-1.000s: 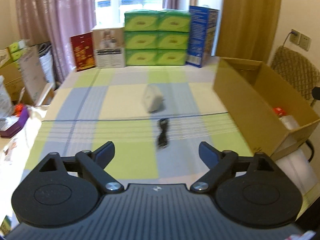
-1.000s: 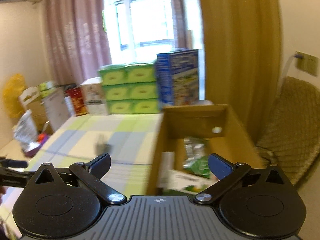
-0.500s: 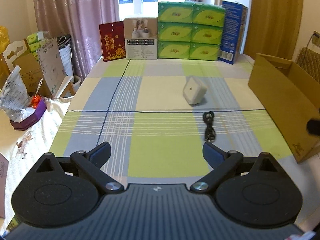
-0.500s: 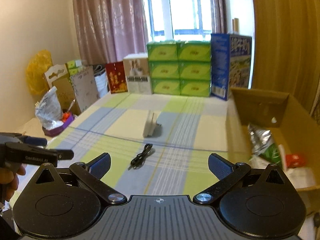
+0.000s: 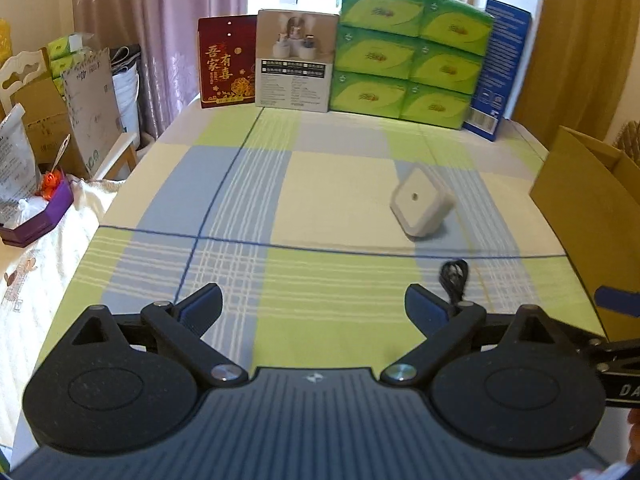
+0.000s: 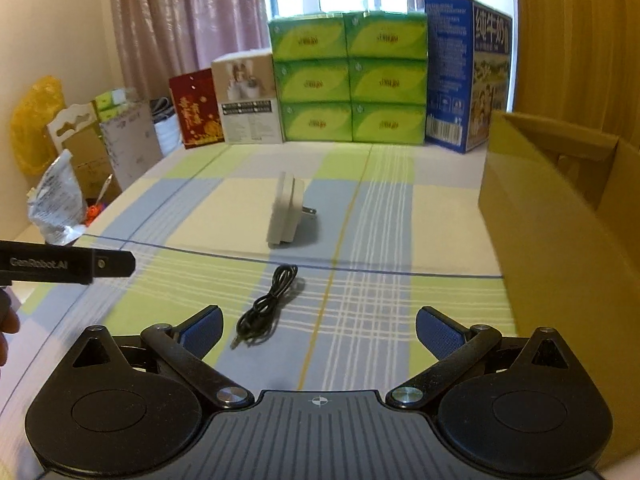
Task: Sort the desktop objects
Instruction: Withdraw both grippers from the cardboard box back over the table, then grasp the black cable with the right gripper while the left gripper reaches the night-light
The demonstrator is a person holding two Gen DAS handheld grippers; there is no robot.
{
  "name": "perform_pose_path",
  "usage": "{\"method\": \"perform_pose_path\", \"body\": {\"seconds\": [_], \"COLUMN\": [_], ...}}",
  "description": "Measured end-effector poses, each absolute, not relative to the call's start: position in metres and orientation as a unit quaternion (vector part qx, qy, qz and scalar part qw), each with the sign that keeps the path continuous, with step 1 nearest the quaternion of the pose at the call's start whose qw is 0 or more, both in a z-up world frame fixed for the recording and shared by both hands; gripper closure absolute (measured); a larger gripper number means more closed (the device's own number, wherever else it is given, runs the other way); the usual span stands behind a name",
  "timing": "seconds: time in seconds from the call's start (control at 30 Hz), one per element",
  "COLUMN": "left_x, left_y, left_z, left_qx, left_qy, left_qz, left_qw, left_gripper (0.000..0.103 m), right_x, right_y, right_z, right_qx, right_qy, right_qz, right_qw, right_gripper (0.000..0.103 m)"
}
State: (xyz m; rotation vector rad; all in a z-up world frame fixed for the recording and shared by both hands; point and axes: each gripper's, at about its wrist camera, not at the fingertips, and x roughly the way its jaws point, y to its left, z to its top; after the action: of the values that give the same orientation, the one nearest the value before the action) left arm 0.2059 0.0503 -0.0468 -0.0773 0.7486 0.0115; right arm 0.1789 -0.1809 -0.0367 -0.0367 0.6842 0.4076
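A white square plug adapter (image 5: 421,205) (image 6: 287,210) stands on edge in the middle of the checked tablecloth, prongs facing the box side. A coiled black cable (image 6: 267,307) (image 5: 454,280) lies nearer, just ahead of my right gripper's left finger. My right gripper (image 6: 319,330) is open and empty, low over the cloth. Empty too, my left gripper (image 5: 314,306) is open, with the cable by its right fingertip. A brown cardboard box (image 6: 560,216) (image 5: 588,200) stands along the table's right side; its contents are hidden now.
Green tissue packs (image 5: 408,52), a blue carton (image 6: 468,72), a white box (image 5: 296,64) and a red box (image 5: 228,64) line the far edge. Clutter and bags (image 5: 24,184) sit off the left side. The other gripper's body (image 6: 64,266) juts in at left.
Both views swung left and lower toward the table. The box interior has left sight and the cable and adapter now lie closer in front. Both grippers stayed open.
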Motion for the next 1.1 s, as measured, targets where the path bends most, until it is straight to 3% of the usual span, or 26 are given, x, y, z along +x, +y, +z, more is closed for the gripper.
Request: {"method": "perform_pose_path", "body": {"seconds": [0.23,0.5,0.63,0.97,1.07,1.1], "left_x": [0.227,0.238,0.239,0.245,0.245,0.244], "left_y": [0.056,0.069,0.071,0.069,0.067,0.066], "left_z": [-0.059,-0.060,-0.063,-0.072,-0.071,-0.071], "left_qx": [-0.040,-0.041,-0.036,-0.022,-0.021,-0.019], "left_qy": [0.368,0.363,0.373,0.388,0.388,0.387], "left_qz": [0.004,0.012,0.011,0.009,0.005,0.004], "left_qw": [0.929,0.931,0.927,0.921,0.921,0.922], "left_gripper": [0.007,0.003,0.003,0.002,0.002,0.002], "right_x": [0.205,0.221,0.224,0.222,0.223,0.224], "right_y": [-0.157,-0.132,-0.121,-0.111,-0.114,-0.115], "right_z": [-0.059,-0.076,-0.084,-0.090,-0.090,-0.089], "right_qx": [-0.007,-0.017,-0.024,-0.046,-0.049,-0.051], "right_qy": [0.350,0.366,0.371,0.358,0.354,0.353], "right_qz": [0.198,0.193,0.195,0.194,0.192,0.191], "right_qw": [0.916,0.910,0.908,0.912,0.914,0.914], "right_gripper": [0.016,0.023,0.036,0.053,0.068,0.081]}}
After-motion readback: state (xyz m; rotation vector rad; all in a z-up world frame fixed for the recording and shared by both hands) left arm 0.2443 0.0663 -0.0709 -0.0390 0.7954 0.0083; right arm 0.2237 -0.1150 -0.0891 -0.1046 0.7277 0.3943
